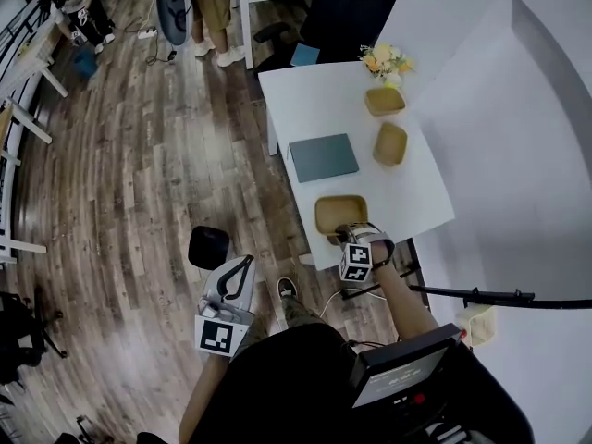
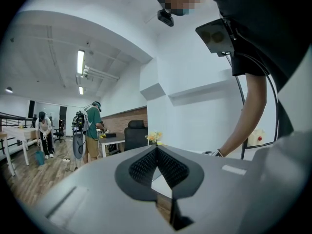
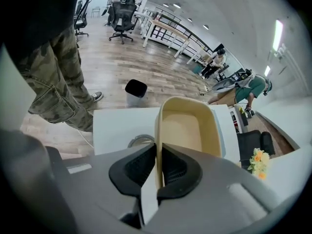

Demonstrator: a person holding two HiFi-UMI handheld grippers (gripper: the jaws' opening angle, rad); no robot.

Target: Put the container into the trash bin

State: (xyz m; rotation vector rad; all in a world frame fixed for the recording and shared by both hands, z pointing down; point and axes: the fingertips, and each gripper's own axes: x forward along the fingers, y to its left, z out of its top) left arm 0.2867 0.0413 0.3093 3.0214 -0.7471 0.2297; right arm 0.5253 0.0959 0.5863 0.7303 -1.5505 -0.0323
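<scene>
The right tongs were seen clamped on the near wall of the tan container, 1 pad inside the rim and 1 outside, with the container sat at the near end of the white bench, close to its edge. The left tongs were held off the bench over the wood floor, pads pressed together at the tips with nothing gripped. The black trash bin was logged on the floor near the bench's near corner, just beside the left tongs; 2 more tan containers, a grey laptop and flowers were noted farther along the bench.
</scene>
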